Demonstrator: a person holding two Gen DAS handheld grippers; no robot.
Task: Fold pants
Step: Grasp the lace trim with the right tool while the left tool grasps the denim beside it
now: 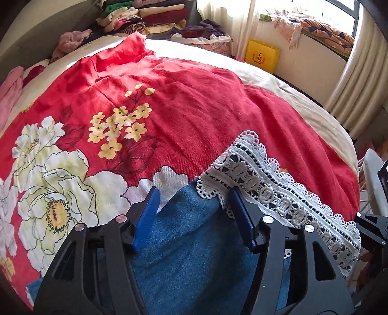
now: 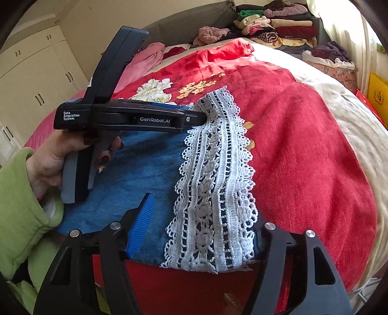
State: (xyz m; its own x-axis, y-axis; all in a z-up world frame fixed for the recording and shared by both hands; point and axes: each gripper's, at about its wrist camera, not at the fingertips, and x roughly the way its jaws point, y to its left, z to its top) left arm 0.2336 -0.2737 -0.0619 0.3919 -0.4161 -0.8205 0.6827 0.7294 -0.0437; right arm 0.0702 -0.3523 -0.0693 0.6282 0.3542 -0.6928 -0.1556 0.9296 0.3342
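Blue denim pants with a white lace hem lie flat on a red floral bedspread. My left gripper points down at the far corner of the hem. Its jaws straddle denim and lace, and a sliver of bedspread shows beside the left pad. In the right wrist view the left gripper is side-on, held by a hand in a green sleeve. My right gripper straddles the near end of the lace hem. One pad rests over the denim, and lace hides the other.
Stacks of folded clothes sit at the head of the bed, with a lined basket of clothes beside them. A yellow box leans by the curtain. Wardrobe doors stand to the left.
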